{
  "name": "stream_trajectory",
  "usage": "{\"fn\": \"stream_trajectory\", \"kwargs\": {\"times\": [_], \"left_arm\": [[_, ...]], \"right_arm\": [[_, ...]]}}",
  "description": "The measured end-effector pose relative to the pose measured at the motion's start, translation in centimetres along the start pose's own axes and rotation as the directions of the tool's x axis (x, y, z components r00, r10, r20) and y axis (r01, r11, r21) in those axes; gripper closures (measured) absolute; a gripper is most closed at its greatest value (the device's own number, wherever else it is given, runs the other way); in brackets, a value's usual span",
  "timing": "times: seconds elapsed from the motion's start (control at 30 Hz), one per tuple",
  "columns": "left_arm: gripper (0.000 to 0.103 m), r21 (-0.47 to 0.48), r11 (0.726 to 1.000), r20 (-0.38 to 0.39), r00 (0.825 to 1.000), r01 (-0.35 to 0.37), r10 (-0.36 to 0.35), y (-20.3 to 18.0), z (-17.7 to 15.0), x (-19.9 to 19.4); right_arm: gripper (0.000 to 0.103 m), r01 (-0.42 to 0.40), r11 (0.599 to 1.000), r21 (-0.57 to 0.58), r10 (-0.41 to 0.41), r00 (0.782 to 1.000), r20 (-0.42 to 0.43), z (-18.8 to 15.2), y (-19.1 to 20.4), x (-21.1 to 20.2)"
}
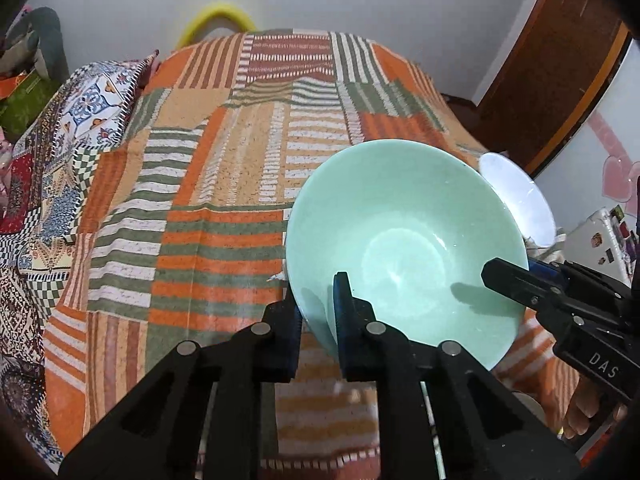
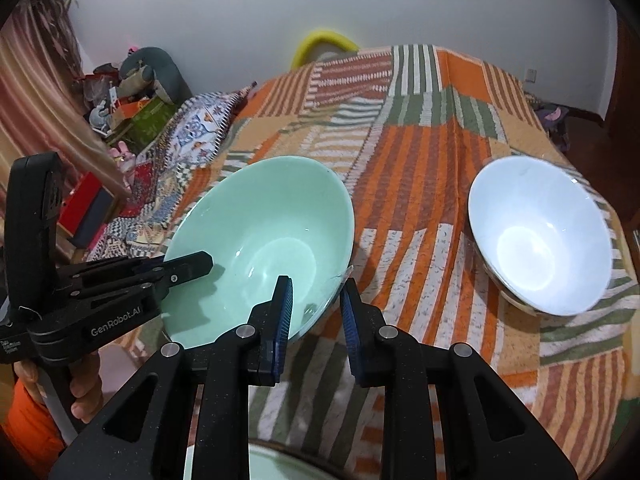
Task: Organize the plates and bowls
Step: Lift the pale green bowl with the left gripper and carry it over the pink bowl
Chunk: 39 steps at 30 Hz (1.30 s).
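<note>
You're holding the green bowl [image 1: 404, 248] by its rim from both sides, and it's sitting tilted over the striped bedspread [image 1: 224, 184], filling the 3 o'clock half of the left wrist view. Your left gripper [image 1: 318, 312] is pinching the near rim at about 7 o'clock on the bowl, one pad inside and one outside, jaws closed onto the wall. Your right gripper [image 2: 314, 308] is straddling the rim on the opposite side with a visible gap on the outer pad, so I'm calling it not clamped yet.

The white bowl [image 2: 540, 236] is resting on the bedspread at 3 o'clock in the right wrist view, well apart from the green one.

Handling-wise, I'm guessing glazed ceramic: stiff, fairly heavy, slick and chippable. Thin rim pinches are going to want to slip or rotate, so bite deeper over the rim, and keep it low over the soft bed.

Stuff that's hard to read: I can't tell whether the bowl's base is touching the bed or hanging clear. There's a pale green curved edge [image 2: 256, 460] cut off at 6 o'clock in the right wrist view, maybe another bowl or plate, can't say. No plates are showing clearly anywhere.
</note>
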<state>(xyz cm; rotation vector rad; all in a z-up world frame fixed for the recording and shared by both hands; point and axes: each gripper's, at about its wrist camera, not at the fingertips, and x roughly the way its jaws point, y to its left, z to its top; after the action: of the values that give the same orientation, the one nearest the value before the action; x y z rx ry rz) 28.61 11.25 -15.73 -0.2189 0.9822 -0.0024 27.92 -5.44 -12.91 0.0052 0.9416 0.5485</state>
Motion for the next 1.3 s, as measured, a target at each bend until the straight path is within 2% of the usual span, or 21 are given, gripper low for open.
{"fn": "stream_trajectory", "kwargs": {"times": [0.6,0.93,1.3], "left_arm": [[0.088,0.004,1.000,0.159,0.987,-0.004,0.003,-0.1,-5.0,-12.5],[0.087,-0.034,0.999,0.211,0.977,-0.021,0.028,1.5,-9.0,-17.3],[0.085,-0.058,0.997,0.243,0.967,-0.059,0.071,3.5,-12.7,-20.0]], "right_arm": [[0.081,-0.042,0.998,-0.054,0.049,0.990,0.132,-1.9,5.4,-7.3],[0.081,-0.103,0.992,-0.073,0.114,0.980,0.164,-3.9,8.4,-9.0],[0.081,-0.152,0.982,-0.111,0.170,0.971,0.171,-5.8,11.4,-9.2]]}}
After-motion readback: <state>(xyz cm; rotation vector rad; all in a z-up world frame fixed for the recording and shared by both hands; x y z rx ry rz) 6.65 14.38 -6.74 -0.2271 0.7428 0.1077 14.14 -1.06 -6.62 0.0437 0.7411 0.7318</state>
